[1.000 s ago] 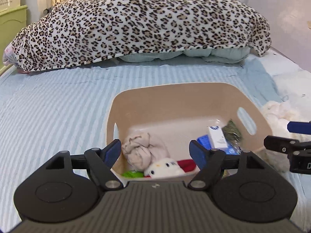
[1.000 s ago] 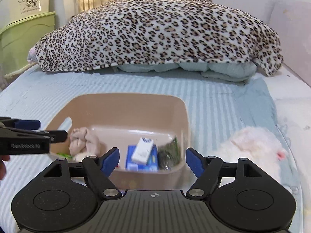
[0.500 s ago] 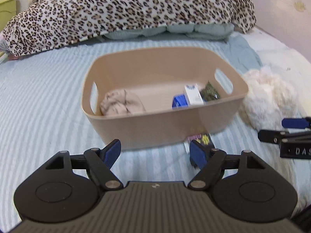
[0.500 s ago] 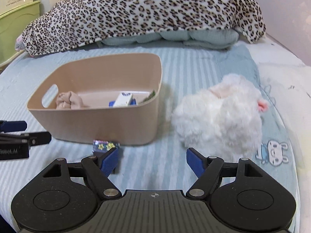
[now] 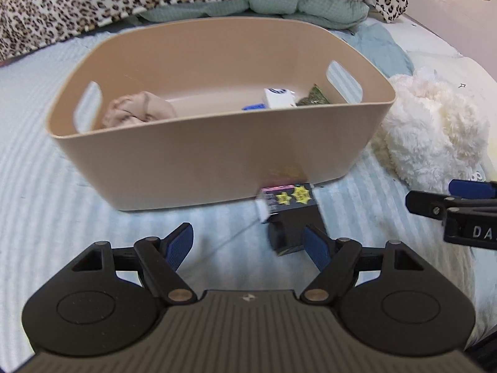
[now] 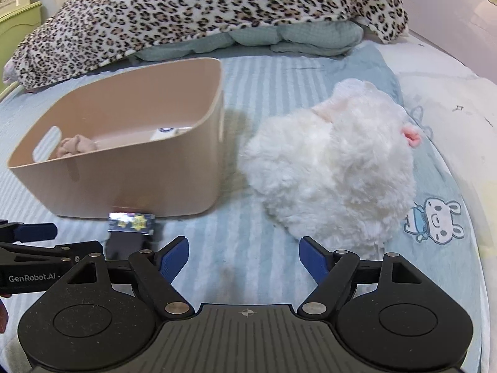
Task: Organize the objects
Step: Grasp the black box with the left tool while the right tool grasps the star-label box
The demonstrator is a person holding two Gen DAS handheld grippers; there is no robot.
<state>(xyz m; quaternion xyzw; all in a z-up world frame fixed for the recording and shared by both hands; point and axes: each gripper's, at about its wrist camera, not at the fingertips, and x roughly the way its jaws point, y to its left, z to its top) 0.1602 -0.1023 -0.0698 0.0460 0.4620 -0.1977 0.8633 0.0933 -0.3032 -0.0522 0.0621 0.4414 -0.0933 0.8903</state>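
Everything sits on a bed [image 5: 37, 186] with a pale blue striped sheet, and a leopard-print blanket [image 6: 192, 9] is heaped at the far end. Furthest left is the beige plastic bin [image 5: 217, 155] with cut-out handles. Inside it, from left to right: a wadded beige cloth [image 5: 136, 112], something blue [image 5: 253, 106] that's mostly hidden by the near wall, a small white carton [image 5: 278, 98], and a dark green packet [image 5: 313, 99], possibly dried herbs or tea, though it's hard to say at this angle.

The left gripper [image 5: 248, 242] hangs low in front of the bin, jaws spread wide with nothing between them. Just beside its right finger is a small black box [image 5: 289, 214] with yellow star stickers, lying on the sheet right up against the bin's front wall.

Right of the bin is a fluffy white plush toy [image 6: 335, 168] with a bit of pink showing, close to the bin's side. The right gripper [image 6: 243, 256] hovers in front of it, jaws wide apart too, holding nothing.
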